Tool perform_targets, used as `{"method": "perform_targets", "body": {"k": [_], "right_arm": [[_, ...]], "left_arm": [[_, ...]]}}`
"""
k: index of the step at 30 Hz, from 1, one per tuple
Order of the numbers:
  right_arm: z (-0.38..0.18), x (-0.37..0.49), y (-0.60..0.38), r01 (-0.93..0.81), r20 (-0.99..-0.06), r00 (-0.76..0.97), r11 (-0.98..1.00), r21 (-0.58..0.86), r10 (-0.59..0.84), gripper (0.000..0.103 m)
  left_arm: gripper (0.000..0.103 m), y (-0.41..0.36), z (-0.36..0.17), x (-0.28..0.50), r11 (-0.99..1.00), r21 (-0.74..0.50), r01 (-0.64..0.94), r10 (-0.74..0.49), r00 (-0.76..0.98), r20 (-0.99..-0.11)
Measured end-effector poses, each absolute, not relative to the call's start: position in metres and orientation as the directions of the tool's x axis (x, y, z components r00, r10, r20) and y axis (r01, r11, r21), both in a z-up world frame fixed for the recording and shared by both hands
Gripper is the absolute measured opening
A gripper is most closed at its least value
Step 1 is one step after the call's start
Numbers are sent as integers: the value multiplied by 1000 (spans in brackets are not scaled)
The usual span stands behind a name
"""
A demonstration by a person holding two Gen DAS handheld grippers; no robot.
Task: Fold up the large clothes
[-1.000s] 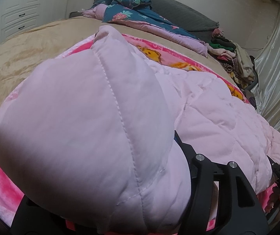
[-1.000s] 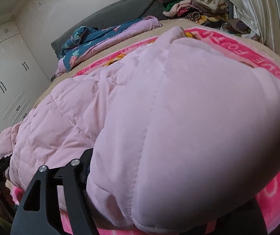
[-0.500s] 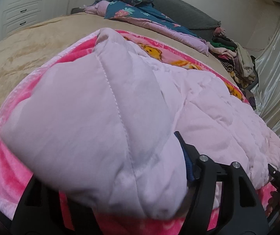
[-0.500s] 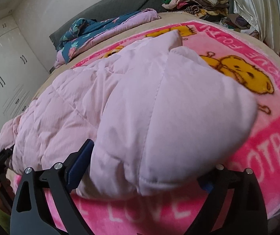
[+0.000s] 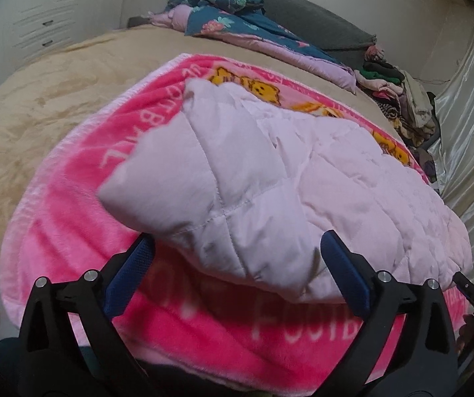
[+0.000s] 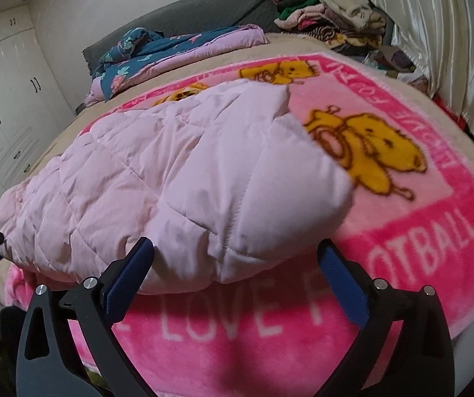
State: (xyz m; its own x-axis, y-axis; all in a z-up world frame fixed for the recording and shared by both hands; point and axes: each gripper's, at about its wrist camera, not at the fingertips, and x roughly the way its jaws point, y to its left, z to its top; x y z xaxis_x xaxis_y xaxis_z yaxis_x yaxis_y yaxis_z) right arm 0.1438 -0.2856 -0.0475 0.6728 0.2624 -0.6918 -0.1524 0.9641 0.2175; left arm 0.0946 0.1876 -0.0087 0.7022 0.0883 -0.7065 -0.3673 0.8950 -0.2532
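- The pale pink quilted jacket (image 5: 270, 178) is lying folded on the bright pink cartoon blanket (image 5: 81, 178), filling the middle of both wrist views. In the right wrist view the jacket (image 6: 177, 178) runs from the lower left edge up toward the centre.
- Left gripper (image 5: 237, 258) sits at the bottom of its frame with the jaws spread wide, holding nothing. The near edge of the jacket bulges into the gap between the blue pads (image 5: 131, 271), but neither pad is pinching it.
- Right gripper (image 6: 237, 261) is the same deal: jaws well apart at the bottom of the frame, the jacket's puffy near edge between them. The left pad looks like it's touching the fabric, can't say for sure.
- The blanket (image 6: 386, 264) has yellow bear drawings and white lettering, and it lies on a tan bedspread (image 5: 38, 99) covering the bed.
- At the upper centre of the left view there's a bunched-up blue floral quilt (image 5: 237, 23) against a grey headboard (image 5: 303, 16).
- A pile of folded clothes (image 6: 329, 23) sits in the upper right of the right view, next to shiny white curtains (image 6: 435, 33).
- White wardrobe doors (image 6: 8, 99) are on the left side of the right view.
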Motion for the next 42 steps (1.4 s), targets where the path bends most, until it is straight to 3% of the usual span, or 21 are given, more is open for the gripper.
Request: {"method": "perform_targets", "body": {"k": [6,16,30,37,42], "right_arm": [[-28,128,-296,-135,-659,718,974,184,224,99],[27,96,-294,-176,-527,823,977,119,212,99],[72,34,-257,-294,-324,903,956,13,282,99],[56,20,-236,-356,-365,865,934,37,345,99],[32,26,-221,-363,-455,817,929,70,353,99]], "left_arm": [[93,185,19,80,901,-250,-355,114,749,-653],[94,157,54,65,930,-229,-286,110,814,-570],[94,100,60,54,970,-175,-171,52,842,-537],[94,79,46,55,980,-159,-121,12,833,-554],[94,71,34,57,983,-152,-102,-3,821,-571]]}}
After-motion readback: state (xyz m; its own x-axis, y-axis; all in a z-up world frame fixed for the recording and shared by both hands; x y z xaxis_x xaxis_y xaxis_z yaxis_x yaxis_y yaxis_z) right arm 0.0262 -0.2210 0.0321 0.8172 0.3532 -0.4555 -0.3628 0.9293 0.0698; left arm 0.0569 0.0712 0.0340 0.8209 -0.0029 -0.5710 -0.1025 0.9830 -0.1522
